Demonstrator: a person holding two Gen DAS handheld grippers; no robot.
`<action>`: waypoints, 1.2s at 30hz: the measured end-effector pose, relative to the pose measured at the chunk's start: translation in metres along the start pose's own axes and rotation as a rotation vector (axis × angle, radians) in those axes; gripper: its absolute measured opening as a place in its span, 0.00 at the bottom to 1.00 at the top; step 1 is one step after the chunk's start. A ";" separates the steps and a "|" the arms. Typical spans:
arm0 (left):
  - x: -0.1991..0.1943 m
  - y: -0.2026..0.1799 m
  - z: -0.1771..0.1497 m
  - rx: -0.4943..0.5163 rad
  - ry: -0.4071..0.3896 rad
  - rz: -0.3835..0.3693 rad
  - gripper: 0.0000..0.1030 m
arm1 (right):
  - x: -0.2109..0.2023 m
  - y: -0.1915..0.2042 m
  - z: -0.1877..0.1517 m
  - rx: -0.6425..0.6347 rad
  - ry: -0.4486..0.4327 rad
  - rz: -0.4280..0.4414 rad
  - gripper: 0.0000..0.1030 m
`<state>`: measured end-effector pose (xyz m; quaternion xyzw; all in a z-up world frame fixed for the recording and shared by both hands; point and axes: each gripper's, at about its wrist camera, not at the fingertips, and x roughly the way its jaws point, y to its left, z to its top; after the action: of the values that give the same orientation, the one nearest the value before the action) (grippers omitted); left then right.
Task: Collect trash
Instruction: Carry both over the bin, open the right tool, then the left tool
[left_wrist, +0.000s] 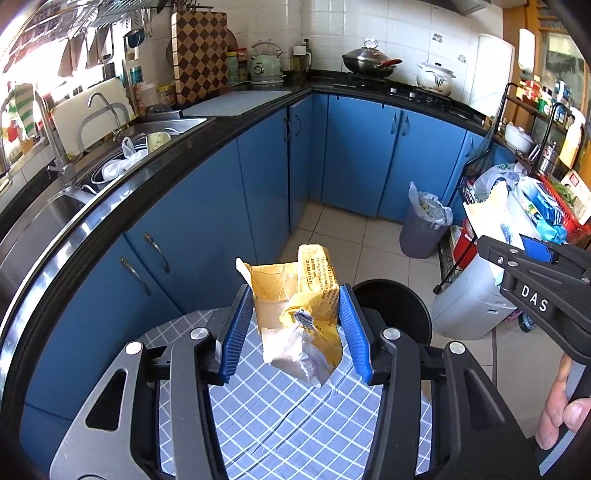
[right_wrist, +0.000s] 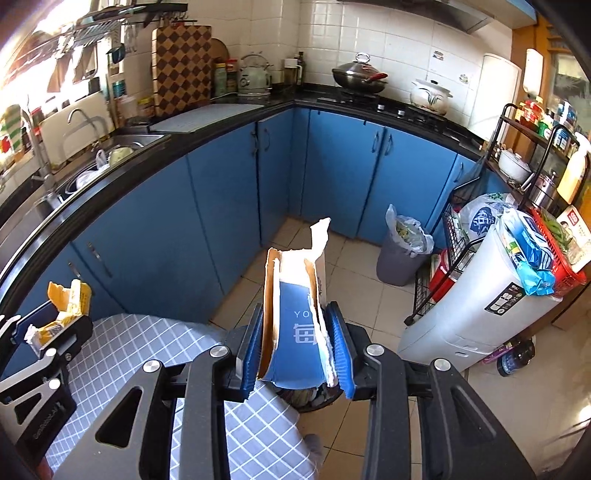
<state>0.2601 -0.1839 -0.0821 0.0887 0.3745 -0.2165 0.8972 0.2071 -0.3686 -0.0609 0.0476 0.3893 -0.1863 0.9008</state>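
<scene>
While its blue pads press on a crumpled yellow mailer (left_wrist: 299, 295), the left gripper (left_wrist: 295, 328) holds that wrapper above the far edge of the checked tablecloth (left_wrist: 280, 417), beside the black bin (left_wrist: 397, 306) on the floor. The right gripper (right_wrist: 295, 354), jaws narrow, clamps a torn blue carton (right_wrist: 295, 332) upright over the cloth's right edge and that bin. A grey lined bin (right_wrist: 402, 254) stands by the blue cabinets (right_wrist: 155, 240).
</scene>
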 end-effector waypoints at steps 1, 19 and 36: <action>0.002 -0.001 0.003 0.001 -0.003 0.000 0.48 | 0.002 0.000 0.001 -0.001 0.000 -0.004 0.33; 0.028 -0.004 0.039 0.003 -0.026 -0.012 0.49 | 0.017 -0.009 0.031 0.030 -0.047 -0.067 0.77; 0.030 -0.060 0.046 0.080 -0.031 -0.093 0.49 | 0.000 -0.054 0.006 0.074 -0.029 -0.132 0.77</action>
<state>0.2811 -0.2616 -0.0707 0.1036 0.3555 -0.2741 0.8876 0.1906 -0.4198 -0.0536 0.0526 0.3715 -0.2603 0.8896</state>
